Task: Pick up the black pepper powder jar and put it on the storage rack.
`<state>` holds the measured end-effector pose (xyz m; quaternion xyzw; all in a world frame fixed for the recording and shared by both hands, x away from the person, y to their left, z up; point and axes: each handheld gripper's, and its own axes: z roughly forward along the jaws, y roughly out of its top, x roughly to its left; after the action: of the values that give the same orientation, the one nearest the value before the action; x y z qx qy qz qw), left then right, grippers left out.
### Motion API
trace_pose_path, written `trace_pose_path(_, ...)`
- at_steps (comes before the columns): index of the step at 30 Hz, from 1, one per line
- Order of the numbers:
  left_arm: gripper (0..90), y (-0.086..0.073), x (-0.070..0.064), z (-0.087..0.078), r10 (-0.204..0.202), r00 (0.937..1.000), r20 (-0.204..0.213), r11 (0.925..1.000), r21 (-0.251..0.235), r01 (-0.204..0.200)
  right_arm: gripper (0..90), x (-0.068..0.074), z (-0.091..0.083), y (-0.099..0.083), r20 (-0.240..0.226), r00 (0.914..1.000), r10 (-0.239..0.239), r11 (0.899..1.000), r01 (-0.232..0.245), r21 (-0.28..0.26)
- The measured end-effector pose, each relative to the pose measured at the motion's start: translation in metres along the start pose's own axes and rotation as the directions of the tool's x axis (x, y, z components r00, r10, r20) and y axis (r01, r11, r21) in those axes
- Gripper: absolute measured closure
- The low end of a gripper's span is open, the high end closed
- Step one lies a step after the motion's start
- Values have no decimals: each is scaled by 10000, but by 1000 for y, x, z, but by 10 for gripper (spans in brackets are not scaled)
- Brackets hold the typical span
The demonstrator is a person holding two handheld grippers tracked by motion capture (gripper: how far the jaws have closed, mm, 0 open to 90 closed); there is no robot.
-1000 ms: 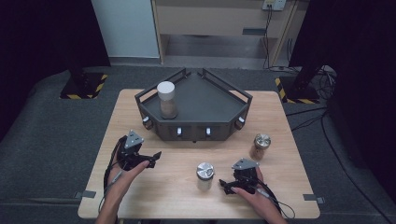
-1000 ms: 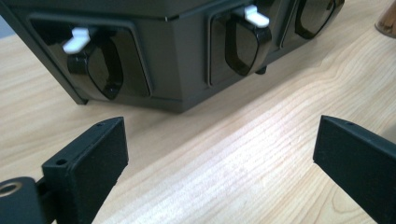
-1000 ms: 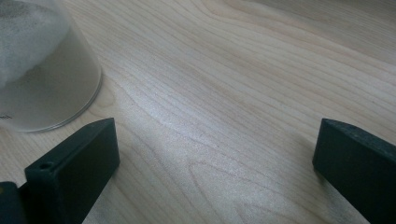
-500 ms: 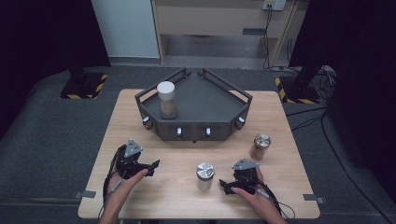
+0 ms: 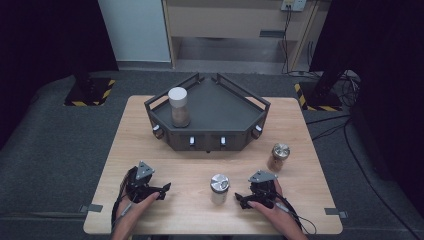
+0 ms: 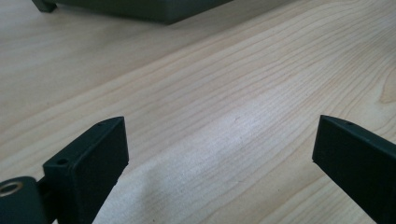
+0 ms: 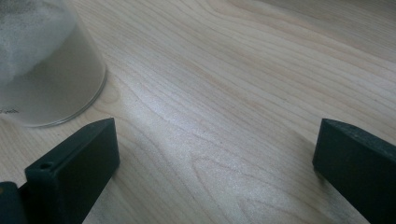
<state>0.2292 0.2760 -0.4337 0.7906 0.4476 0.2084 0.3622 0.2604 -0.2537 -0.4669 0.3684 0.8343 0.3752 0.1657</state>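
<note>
Wooden table (image 5: pixel 150 130) carries dark angular tray (image 5: pixel 215 107) at far middle. White-lidded jar (image 5: pixel 178 106) stands upright on tray's left part, long axis vertical. Silver-lidded jar (image 5: pixel 219 187) upright on bare wood near front edge, between both grippers. Brown jar (image 5: pixel 278 157) upright to its right, well apart.

Left gripper (image 5: pixel 161 190) low over table front left, jaws spread wide, holding nothing. Right gripper (image 5: pixel 241 200) just beside silver-lidded jar, jaws wide apart, empty; jar's base near one jaw in right gripper view.
</note>
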Motion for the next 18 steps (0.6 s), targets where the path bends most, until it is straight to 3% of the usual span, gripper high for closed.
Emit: trace_pose_path(18,24,-6,-1,9,15,9995,-325,9980,635,6,5,0,0,0,1,10000,0,10000,0,3)
